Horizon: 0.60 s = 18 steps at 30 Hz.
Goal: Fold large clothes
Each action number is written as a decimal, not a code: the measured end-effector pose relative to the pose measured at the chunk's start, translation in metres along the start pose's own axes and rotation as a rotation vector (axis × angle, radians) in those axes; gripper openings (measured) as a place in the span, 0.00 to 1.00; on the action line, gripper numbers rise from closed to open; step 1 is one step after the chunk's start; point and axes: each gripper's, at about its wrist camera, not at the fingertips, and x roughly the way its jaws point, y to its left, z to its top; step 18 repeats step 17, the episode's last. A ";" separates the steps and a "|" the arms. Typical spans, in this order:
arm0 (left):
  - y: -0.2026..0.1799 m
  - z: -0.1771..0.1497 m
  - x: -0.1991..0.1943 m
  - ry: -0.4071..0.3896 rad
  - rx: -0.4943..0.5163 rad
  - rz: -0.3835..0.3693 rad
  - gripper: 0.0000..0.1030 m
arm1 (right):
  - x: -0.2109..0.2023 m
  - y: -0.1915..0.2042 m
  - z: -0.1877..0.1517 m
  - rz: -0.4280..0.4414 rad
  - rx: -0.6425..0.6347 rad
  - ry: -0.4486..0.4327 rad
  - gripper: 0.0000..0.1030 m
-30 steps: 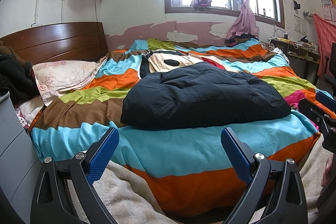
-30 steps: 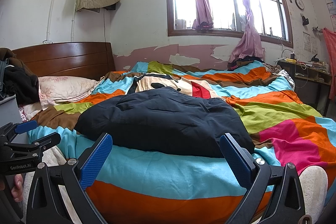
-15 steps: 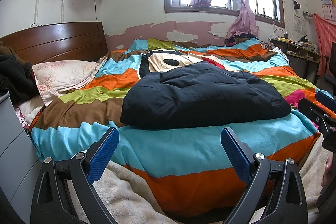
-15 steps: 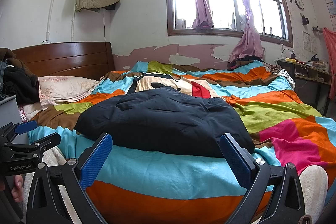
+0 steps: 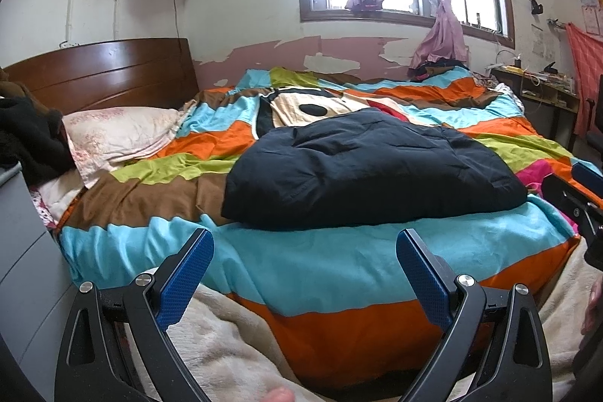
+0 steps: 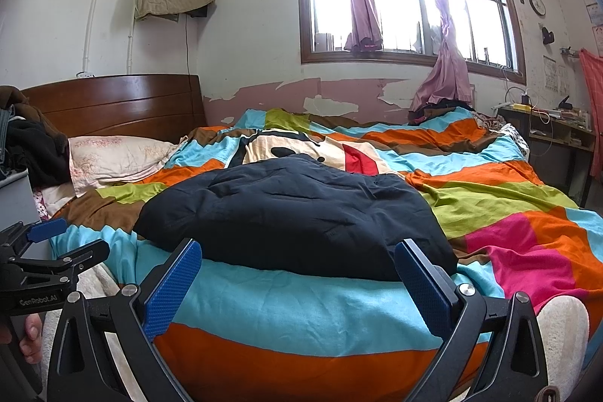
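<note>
Navy padded jacket (image 5: 369, 168), folded into a puffy bundle, lying on striped multicoloured quilt (image 5: 320, 259); left gripper (image 5: 304, 253) and right gripper (image 6: 297, 262) near, fingers apart, empty.

A big dark blue coat (image 6: 297, 217) lies folded on a bed with a stripy blanket (image 6: 490, 198). The right gripper (image 6: 297, 283) is close to its near edge, fingers wide apart, holding nothing. The left gripper (image 6: 56, 243) pokes in at the left side. A pink pillow (image 6: 117, 157) sits by the brown headboard (image 6: 113, 104). Pink curtains (image 6: 448, 6) hang at the window.
</note>
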 end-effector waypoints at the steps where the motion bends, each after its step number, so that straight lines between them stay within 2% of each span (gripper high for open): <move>1: 0.000 -0.001 0.001 0.000 -0.002 0.013 0.92 | 0.000 0.000 0.000 0.000 0.001 0.001 1.00; 18: 0.008 -0.006 0.009 0.020 -0.014 0.035 0.92 | 0.000 0.006 -0.002 -0.004 0.005 0.011 1.00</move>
